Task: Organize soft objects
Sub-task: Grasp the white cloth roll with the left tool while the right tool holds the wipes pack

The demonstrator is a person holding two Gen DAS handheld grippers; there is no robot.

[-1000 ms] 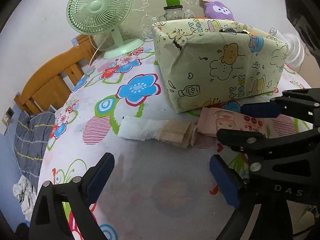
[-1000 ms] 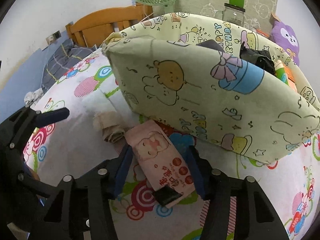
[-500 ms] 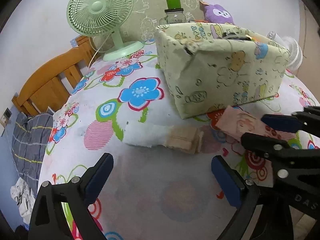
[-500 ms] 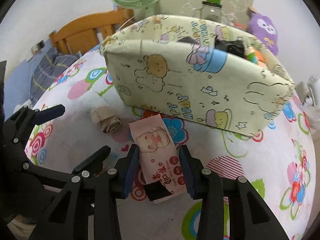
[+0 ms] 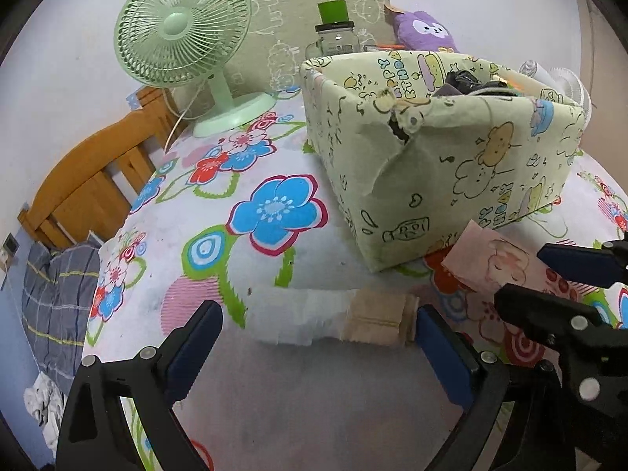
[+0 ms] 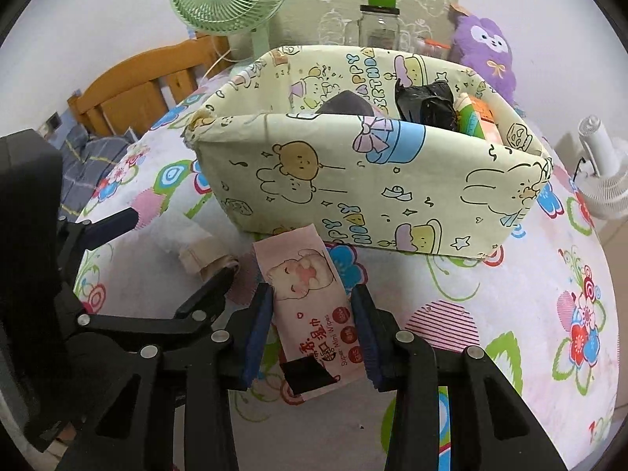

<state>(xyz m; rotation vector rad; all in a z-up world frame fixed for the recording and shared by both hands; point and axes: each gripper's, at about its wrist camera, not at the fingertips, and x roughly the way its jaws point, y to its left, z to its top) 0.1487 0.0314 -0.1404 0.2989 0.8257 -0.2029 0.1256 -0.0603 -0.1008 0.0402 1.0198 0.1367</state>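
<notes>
While clamped: wipes pack (image 6: 310, 306), right gripper (image 6: 312, 329)

I'm working in a home, most likely a bedroom. My cameras look down on a surface covered by a flowered sheet (image 5: 274, 212), and beside it stands a wooden headboard or bed frame (image 5: 98, 180) with a plaid blanket (image 5: 55, 294) below. A green desk fan (image 5: 184, 39), a purple plush toy (image 6: 486, 51), a glass jar (image 6: 378, 25) and a cartoon-print fabric bin (image 6: 353, 180) all look domestic.
</notes>
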